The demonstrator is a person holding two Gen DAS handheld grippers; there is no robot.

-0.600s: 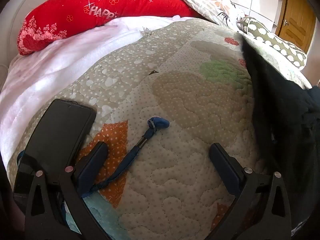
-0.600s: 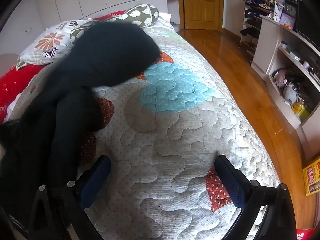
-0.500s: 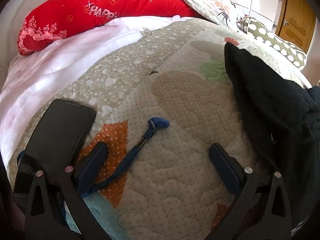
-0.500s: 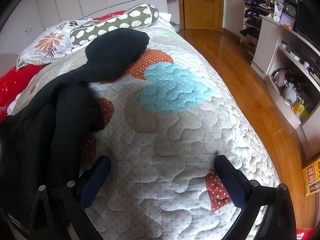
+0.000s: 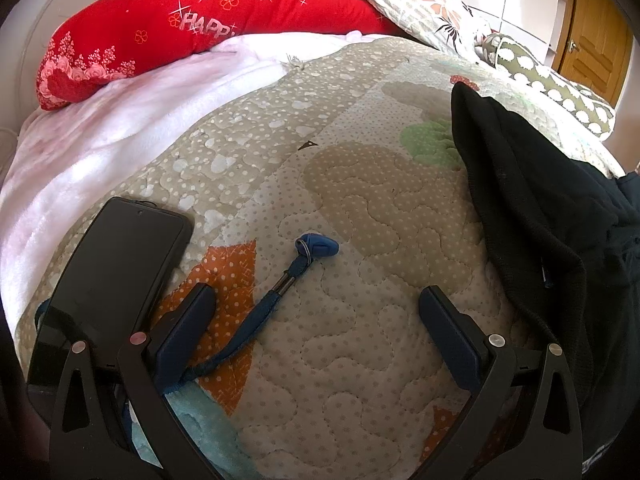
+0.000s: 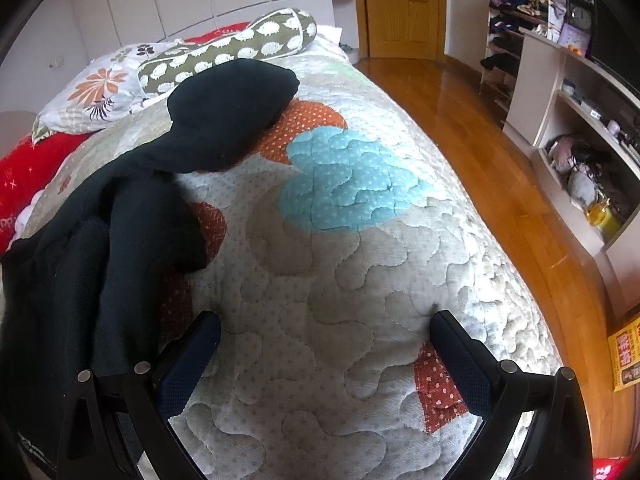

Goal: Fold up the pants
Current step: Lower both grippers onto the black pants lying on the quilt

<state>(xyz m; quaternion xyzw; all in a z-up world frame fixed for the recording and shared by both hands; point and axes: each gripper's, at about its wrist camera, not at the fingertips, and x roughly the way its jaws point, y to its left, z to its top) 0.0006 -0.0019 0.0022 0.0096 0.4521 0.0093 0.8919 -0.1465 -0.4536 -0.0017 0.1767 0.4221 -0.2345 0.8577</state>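
Pants: black, lying loose and crumpled on the bed; one end reaches up to the pillows, the rest trails down the left of the right wrist view. In the left wrist view they fill the right side.
Bed quilt: pale, stitched in wavy lines, with orange, teal and green patches.
Left gripper: jaws wide, nothing between them; low over the quilt, pants just beside its right finger.
Right gripper: jaws wide, nothing held; pants just beside its left finger.
Blue lanyard: lies on the quilt between the left jaws, its clip end further out.
Phone: black, face up, left of the left gripper.
Pillows: red pillow, floral pillow and green patterned bolster at the head of the bed.
Surroundings: wooden floor, door, shelves to the right.
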